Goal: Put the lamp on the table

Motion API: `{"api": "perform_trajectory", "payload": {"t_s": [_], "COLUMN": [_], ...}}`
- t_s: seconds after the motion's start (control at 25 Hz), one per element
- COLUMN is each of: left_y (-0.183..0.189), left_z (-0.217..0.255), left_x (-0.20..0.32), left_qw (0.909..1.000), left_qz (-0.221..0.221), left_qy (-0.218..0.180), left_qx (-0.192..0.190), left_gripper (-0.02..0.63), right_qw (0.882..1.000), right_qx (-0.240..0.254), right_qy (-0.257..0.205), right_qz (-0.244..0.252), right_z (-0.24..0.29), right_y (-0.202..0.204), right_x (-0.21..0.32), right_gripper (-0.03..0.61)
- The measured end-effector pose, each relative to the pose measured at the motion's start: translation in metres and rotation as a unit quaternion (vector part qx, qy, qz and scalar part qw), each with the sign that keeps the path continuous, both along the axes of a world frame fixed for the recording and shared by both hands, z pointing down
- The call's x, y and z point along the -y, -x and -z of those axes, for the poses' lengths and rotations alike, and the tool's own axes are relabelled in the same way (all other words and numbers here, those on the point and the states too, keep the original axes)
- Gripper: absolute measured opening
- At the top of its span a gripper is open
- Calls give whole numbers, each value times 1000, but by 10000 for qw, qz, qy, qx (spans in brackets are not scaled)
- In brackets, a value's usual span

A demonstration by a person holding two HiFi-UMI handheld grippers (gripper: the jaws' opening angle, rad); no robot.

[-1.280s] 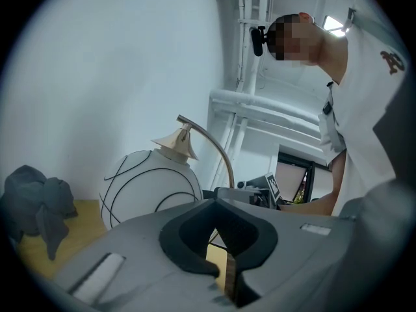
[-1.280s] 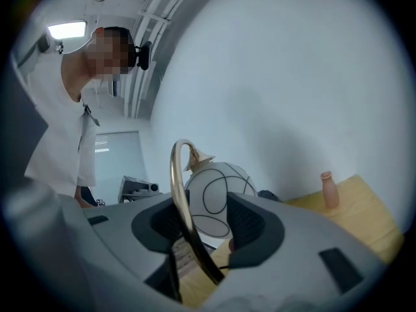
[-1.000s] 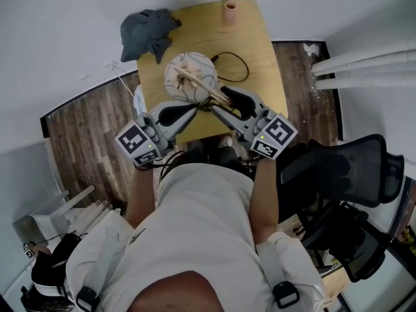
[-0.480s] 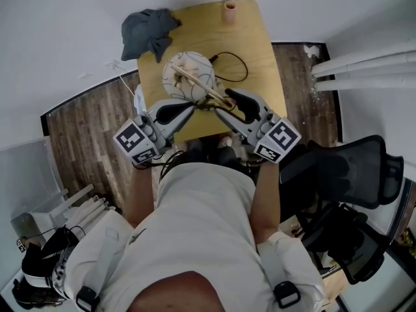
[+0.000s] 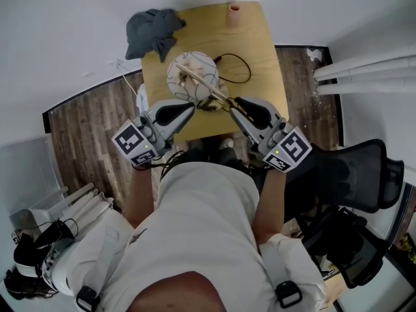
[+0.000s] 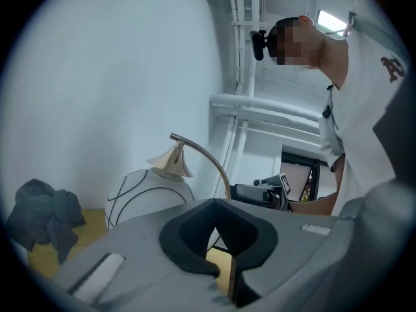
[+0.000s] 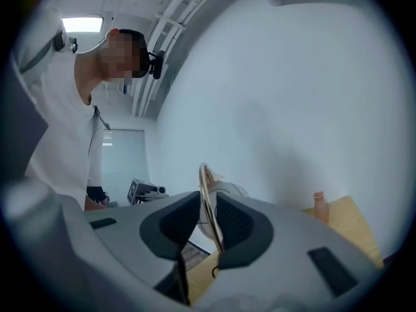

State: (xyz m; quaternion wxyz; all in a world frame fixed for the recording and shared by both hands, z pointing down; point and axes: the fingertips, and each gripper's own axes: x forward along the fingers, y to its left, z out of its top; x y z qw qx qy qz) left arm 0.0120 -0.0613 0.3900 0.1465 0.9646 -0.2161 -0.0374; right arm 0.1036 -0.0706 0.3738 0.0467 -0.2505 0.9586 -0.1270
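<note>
The left gripper (image 5: 190,107) has its jaws pressed together on nothing, close beside the lamp's shade. The right gripper (image 5: 234,103) has the lamp's thin brass arm (image 7: 207,197) between its jaws. They have just been closing, and the arm lies against one pad with a sliver of gap at the other.

The white globe lamp with dark curved lines (image 5: 193,75) stands on the near half of the light wooden table (image 5: 260,44). A black cord (image 5: 235,67) loops beside it. A crumpled grey cloth (image 5: 154,31) and a small terracotta vase (image 5: 233,8) sit at the far edge.

A second ago the right jaws stood wide around the arm. The lamp is where it was.
</note>
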Motion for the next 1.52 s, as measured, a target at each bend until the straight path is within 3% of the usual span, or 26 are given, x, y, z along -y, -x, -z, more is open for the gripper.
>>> {"api": "perform_trajectory", "payload": {"t_s": [0.24, 0.68, 1.52], "left_y": [3, 5, 0], "left_z": [14, 27, 24], "left_x": [2, 7, 12], "left_qw": [9999, 9995, 9994], "left_qz": [40, 148, 246], "left_qy": [-153, -262, -245], "left_qx": [10, -36, -43], "left_gripper": [0, 0, 0], "right_qw": [9994, 9997, 9999], "right_qx": [-68, 73, -70], "right_qy": [-308, -20, -70], "right_qz": [-134, -225, 88], "right_z": [25, 27, 22], "right_y": [-6, 5, 14], "right_x": [2, 6, 6], "right_gripper": [2, 2, 2]}}
